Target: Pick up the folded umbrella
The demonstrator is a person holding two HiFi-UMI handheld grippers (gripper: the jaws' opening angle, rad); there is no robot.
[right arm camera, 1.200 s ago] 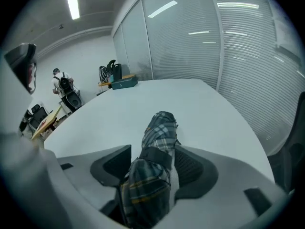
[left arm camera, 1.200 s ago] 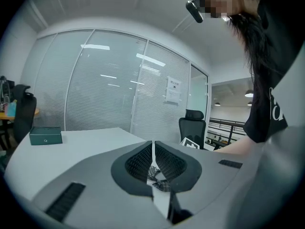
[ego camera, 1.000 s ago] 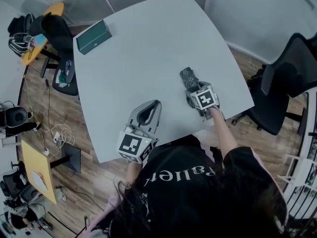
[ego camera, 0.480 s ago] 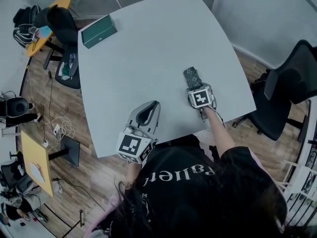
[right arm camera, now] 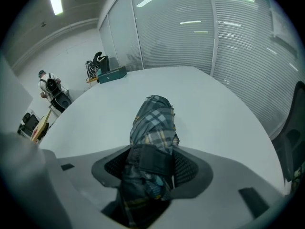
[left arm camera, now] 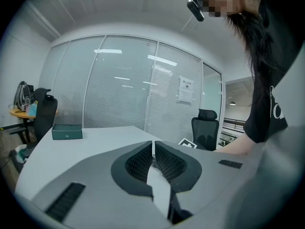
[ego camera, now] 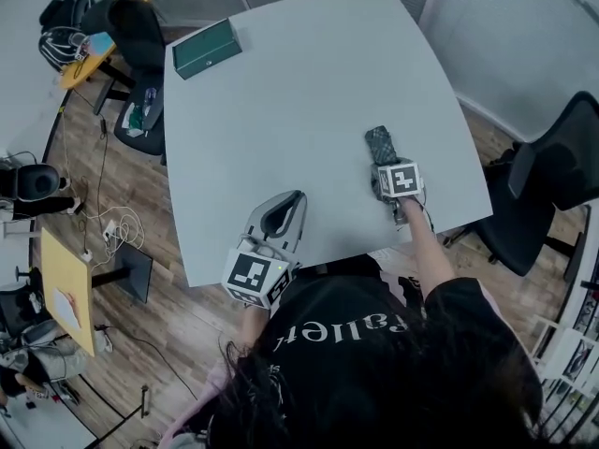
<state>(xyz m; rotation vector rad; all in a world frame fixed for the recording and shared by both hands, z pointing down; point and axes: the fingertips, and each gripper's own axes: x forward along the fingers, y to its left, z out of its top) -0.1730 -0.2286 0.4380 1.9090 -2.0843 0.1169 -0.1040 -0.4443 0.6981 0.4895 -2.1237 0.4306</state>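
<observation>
1. At the far left a yellow side table [ego camera: 65, 293] stands on the wooden floor [ego camera: 192, 340], well apart from the big grey table [ego camera: 309, 92]
2. A dark green box [ego camera: 207, 48] lies near the grey table's far left corner; the left gripper view shows it too [left arm camera: 67, 131], alone on that end of the tabletop
3. The left gripper [ego camera: 288, 200] lies low at the near edge of the grey table, pointing away from the person; in its own view [left arm camera: 153, 146] the jaws are pressed together with nothing between them
4. The folded umbrella [ego camera: 380, 142], in dark plaid cloth, lies on the grey table right of centre, near the right edge, with its far end pointing away from the person
5. The right gripper [ego camera: 384, 168] tilts steeply down over the umbrella's near end; in its own view [right arm camera: 151, 154] the jaws are closing, the umbrella [right arm camera: 153, 123] fills the gap between them, and the pads touch it on both sides by its black strap
6. A black office chair [ego camera: 552, 171] stands on the floor to the right of the grey table
</observation>
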